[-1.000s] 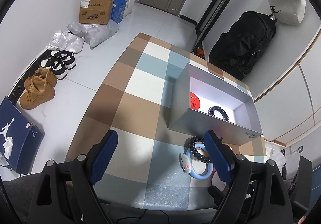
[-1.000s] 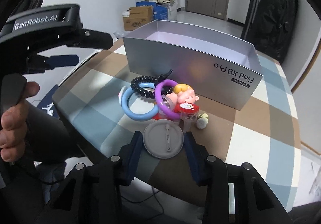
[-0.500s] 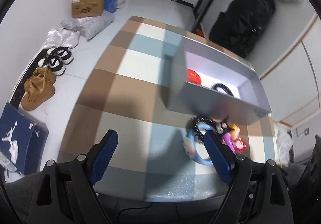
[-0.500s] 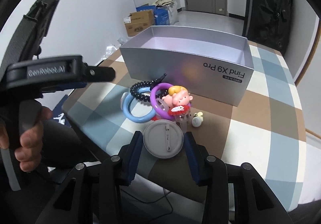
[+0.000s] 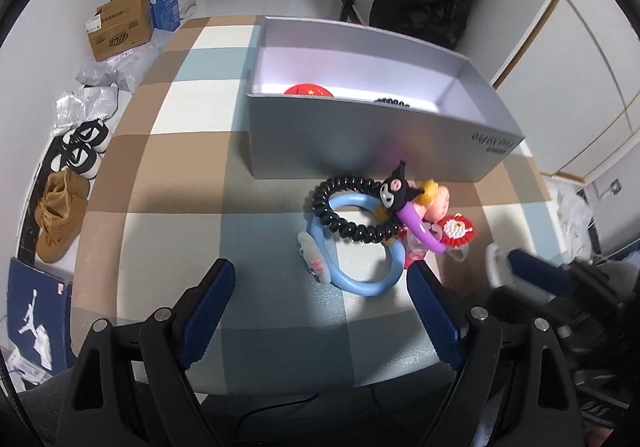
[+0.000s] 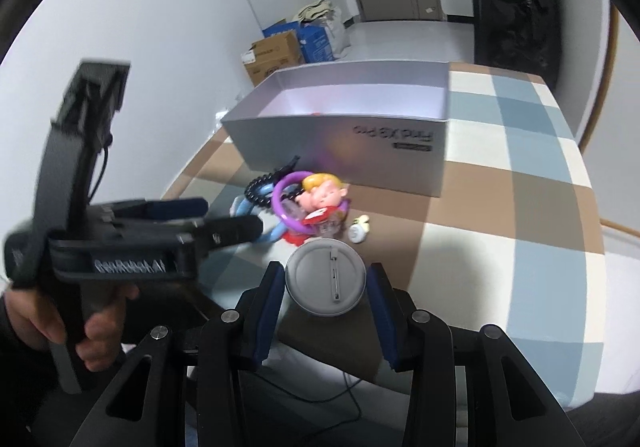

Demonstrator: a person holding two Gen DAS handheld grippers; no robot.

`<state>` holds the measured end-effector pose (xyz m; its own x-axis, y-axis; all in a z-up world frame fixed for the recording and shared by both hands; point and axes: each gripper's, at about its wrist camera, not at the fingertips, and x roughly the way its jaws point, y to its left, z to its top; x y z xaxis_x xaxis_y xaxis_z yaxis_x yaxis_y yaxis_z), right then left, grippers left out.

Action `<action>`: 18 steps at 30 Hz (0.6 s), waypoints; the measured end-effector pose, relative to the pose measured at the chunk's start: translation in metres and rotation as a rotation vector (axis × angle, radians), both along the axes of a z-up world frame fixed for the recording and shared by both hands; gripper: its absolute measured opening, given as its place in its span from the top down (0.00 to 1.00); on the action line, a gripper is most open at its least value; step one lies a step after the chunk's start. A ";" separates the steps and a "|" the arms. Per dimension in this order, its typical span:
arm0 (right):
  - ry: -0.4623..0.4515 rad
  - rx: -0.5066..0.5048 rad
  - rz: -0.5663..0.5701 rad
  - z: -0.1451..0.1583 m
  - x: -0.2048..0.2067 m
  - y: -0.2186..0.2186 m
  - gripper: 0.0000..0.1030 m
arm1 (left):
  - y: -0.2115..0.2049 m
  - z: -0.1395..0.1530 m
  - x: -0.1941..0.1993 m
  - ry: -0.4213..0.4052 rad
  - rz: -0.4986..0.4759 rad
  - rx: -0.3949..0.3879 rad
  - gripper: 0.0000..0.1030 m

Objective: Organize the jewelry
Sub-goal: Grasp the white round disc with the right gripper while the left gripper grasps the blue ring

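Grey badge (image 6: 326, 277) clamped between right tongs (image 6: 326, 287), left tongs (image 5: 320, 311) spread above bracelets (image 5: 352, 243)

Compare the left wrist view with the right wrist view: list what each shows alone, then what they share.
Left wrist only: the red badge and a black coil tie inside the box, plus the open left claw.
Right wrist only: the grey round badge clamped in the right claw.
Both: the silver box, blue ring and purple ring.

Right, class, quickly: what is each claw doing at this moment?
Left claw: open, holding nothing, above the table edge near the blue ring.
Right claw: shut on the round grey badge.
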<state>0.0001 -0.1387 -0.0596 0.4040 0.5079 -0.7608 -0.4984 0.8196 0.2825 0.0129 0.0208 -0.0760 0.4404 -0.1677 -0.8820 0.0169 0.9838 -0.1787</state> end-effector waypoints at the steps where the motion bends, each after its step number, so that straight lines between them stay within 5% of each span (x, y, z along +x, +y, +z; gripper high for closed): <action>1: 0.002 0.007 -0.003 0.001 0.001 -0.003 0.60 | -0.003 0.000 0.000 -0.008 -0.005 0.020 0.18; 12: 0.008 0.056 -0.023 0.006 0.005 -0.018 0.60 | -0.021 -0.003 -0.006 -0.053 -0.075 0.163 0.18; 18: 0.020 0.090 -0.051 0.006 0.010 -0.028 0.60 | -0.023 -0.001 -0.008 -0.072 -0.119 0.142 0.41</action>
<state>0.0102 -0.1664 -0.0540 0.4162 0.5534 -0.7215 -0.4503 0.8147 0.3652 0.0051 -0.0025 -0.0765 0.4877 -0.0986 -0.8675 0.1425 0.9893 -0.0323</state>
